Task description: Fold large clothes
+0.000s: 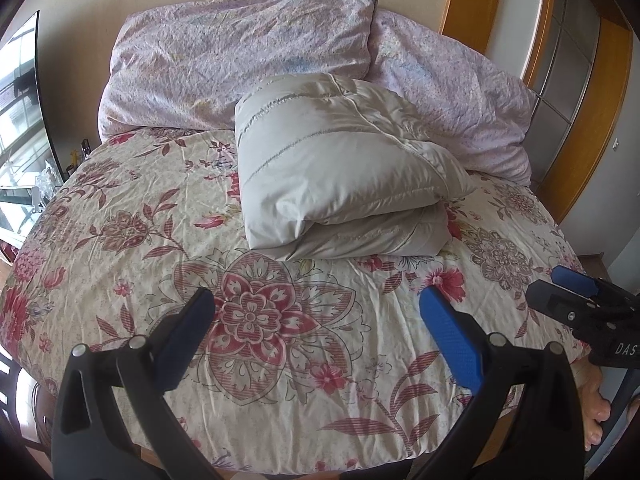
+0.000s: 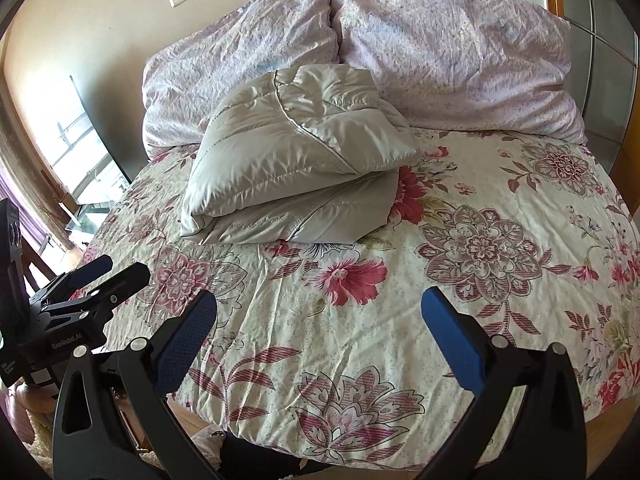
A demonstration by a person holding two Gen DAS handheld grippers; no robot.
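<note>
Grey quilted puffer jacket [image 1: 340, 172] lies folded on our floral bedspread [image 1: 160, 240]; our 2 grippers, left gripper [image 1: 316, 320] and right gripper [image 2: 320, 316], hover spread wide, empty.

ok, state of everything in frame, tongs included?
jacket: folded, lying on the bed, its far end against the pillows
left tongs: open, empty
right tongs: open, empty
pillows: side by side at the headboard end
bedspread: spread, wrinkled
</note>
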